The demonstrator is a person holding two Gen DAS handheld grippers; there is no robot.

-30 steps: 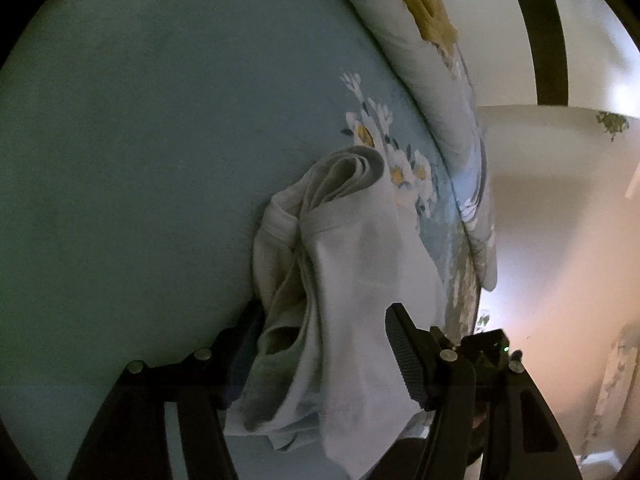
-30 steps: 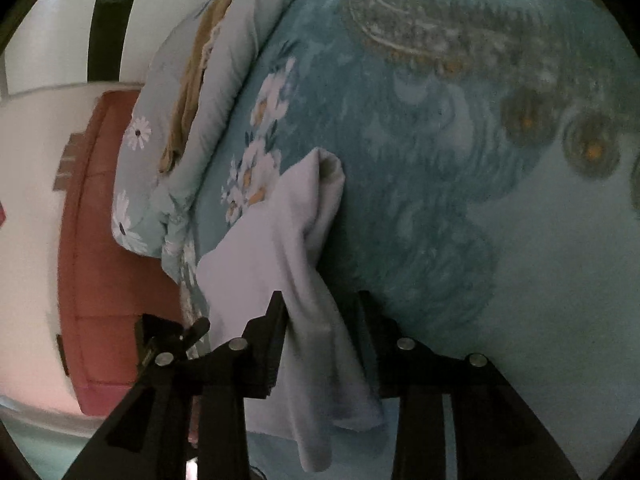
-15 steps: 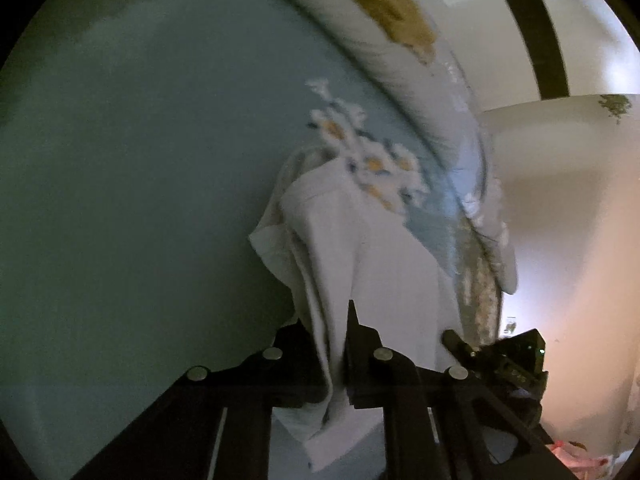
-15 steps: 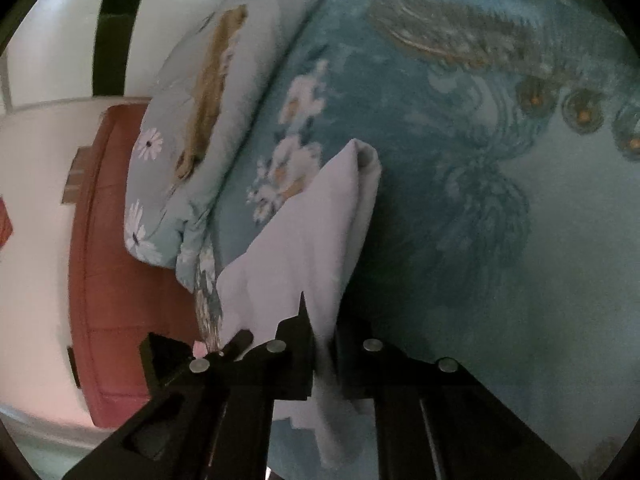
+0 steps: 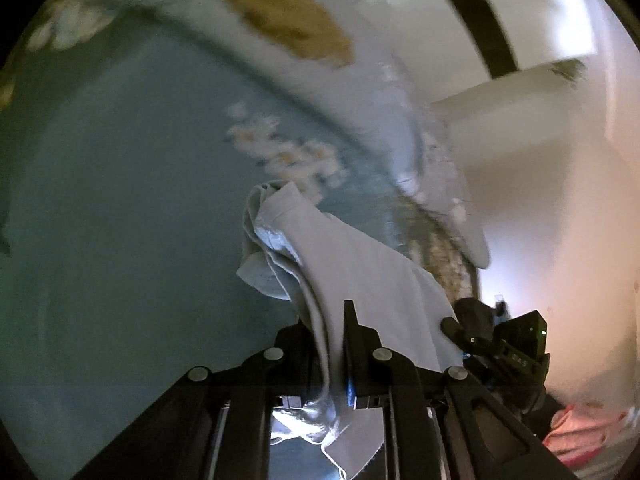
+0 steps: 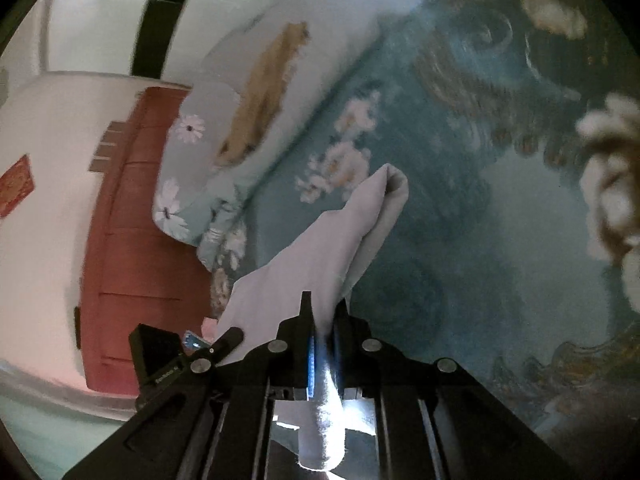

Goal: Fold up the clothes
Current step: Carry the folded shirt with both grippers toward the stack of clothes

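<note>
Fabric fills both sets of jaws: our left gripper (image 5: 334, 334) has its pads pressed together on a bunched edge of the pale garment (image 5: 352, 276), with a loose tail of cloth spilling back behind the fingers, and our right gripper (image 6: 322, 322) is pinched just as tight on another edge of the same garment (image 6: 316, 268), the pinched cloth running back through the narrow gap as a bright roll. Both pairs of jaws have just been closing, and in each view cloth sits squarely between them. We read the two grips as holding separate points of one edge so the piece can hang and open under its own weight rather than stay crumpled. From each pinch the garment slopes away and down toward the bed, its far end folded over on itself and lying near the white flower print on the blue bedspread (image 5: 120, 200); whether that end touches the cover or hangs just above it we cannot tell. Beyond it a rolled floral quilt (image 6: 248, 120) lies along the bed's edge, and past that stand a reddish wooden door (image 6: 132, 240) and a pale wall. Each camera catches the other gripper close beside it, so the span of cloth between us is short and slack for now. Folding proper has not begun; this looks like the lift-and-spread step.
</note>
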